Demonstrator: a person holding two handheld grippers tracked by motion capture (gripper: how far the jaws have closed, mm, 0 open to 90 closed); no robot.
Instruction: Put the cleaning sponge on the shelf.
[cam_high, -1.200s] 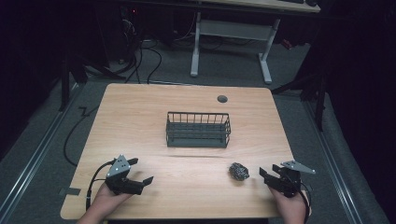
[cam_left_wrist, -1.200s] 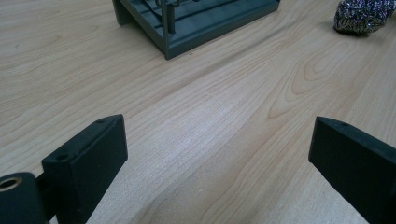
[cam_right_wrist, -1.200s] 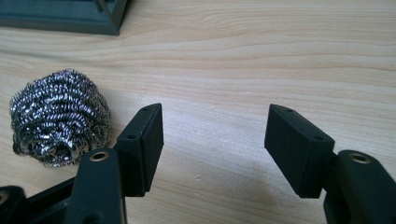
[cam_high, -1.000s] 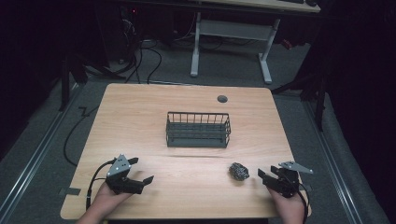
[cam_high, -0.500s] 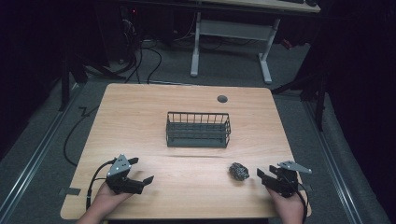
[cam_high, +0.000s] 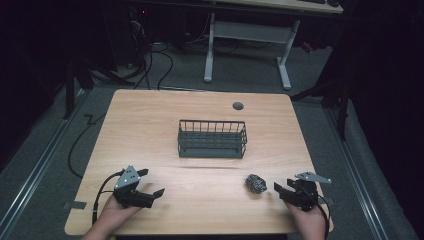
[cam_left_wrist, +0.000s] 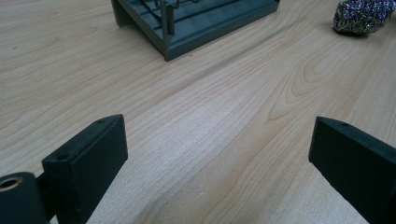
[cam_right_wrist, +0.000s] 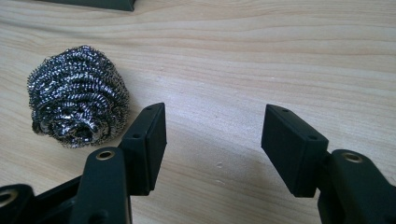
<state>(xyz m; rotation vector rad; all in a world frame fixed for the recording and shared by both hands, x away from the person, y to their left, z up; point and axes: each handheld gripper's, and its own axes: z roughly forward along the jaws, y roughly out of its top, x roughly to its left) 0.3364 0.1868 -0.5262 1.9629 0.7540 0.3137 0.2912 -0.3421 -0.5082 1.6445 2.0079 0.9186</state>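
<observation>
Currently the steel wool ball (cam_high: 255, 183) rests on the tabletop (cam_high: 200, 200), just beside the right gripper (cam_high: 287, 191) and left of its released, empty jaws. The left gripper (cam_high: 147, 187), jaws also released, is well apart from it.

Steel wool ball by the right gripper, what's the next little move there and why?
Probably shift the right gripper sideways toward the steel wool ball until the ball sits between the jaws. The jaws stand open with only bare table between them, and the ball lies just outside one jaw. The wire basket stands farther back, and the left gripper is open and far off.
</observation>
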